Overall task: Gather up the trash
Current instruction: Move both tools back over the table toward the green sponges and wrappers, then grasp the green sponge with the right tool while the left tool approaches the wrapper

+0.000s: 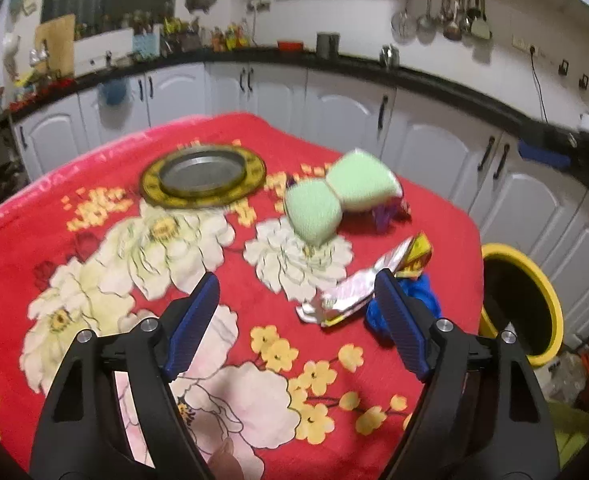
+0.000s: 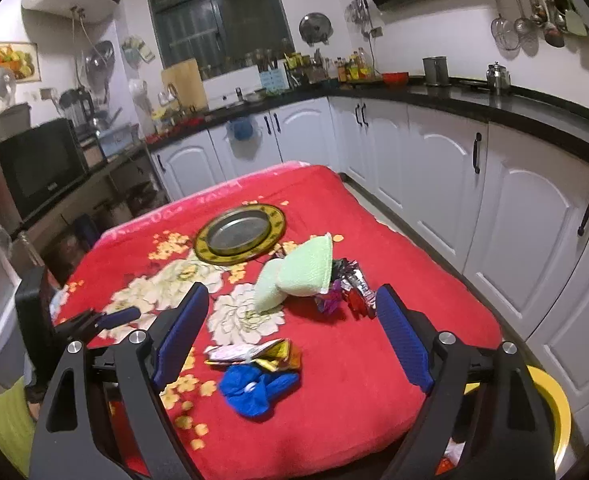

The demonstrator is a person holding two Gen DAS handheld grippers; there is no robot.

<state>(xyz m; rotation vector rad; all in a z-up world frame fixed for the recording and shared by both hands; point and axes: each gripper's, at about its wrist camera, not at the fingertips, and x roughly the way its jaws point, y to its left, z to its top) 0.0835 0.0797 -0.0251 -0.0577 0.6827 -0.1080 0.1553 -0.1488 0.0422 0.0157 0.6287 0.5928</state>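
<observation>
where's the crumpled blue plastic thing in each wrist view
Left wrist view: the crumpled blue plastic bag sits right of centre, partly hidden behind the left gripper's right-side finger, just below the flattened silver foil wrapper.
Right wrist view: it lies low and centre, between the open fingers of the right gripper, again just below the foil wrapper.
Shared landmark: the round gold-rimmed metal plate further back on the red floral cloth.
</observation>
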